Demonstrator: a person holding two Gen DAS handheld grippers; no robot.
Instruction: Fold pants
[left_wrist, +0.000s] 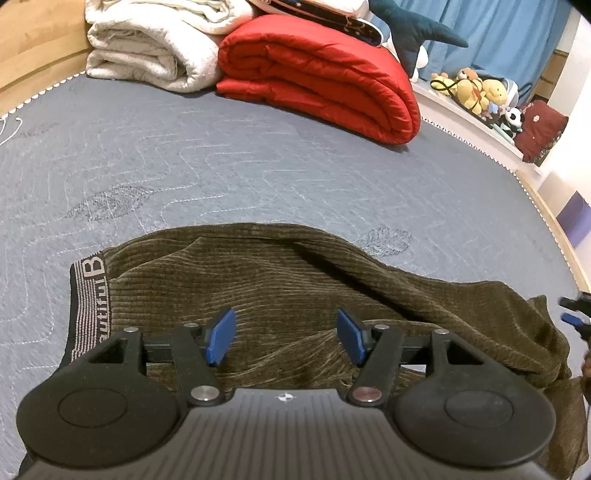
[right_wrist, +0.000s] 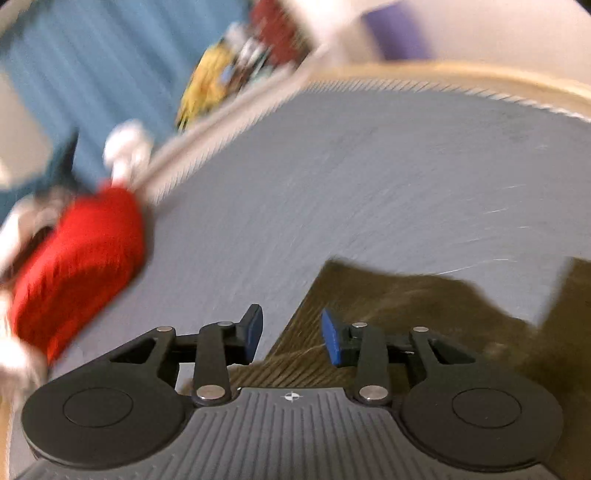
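Olive corduroy pants (left_wrist: 280, 291) lie bunched on the grey quilted mattress (left_wrist: 229, 155), with both grippers low over them.

From the left wrist view, the left gripper (left_wrist: 286, 338) hangs above the middle of the pants, its blue pads (left_wrist: 221, 338) spread wide with bare cloth showing between them and nothing pinched. The lettered waistband (left_wrist: 86, 306) sits at about 9 o'clock of that gripper. A folded red quilt (left_wrist: 325, 81) lies far off at 12 o'clock, a cream blanket (left_wrist: 155, 40) at 11. The right gripper (right_wrist: 291, 338) shows sharp against a smeared background, its pads parted to a moderate gap and closed on nothing; the edge of the pants runs under the gap, cloth spreading toward 3 o'clock, bare mattress toward 9.
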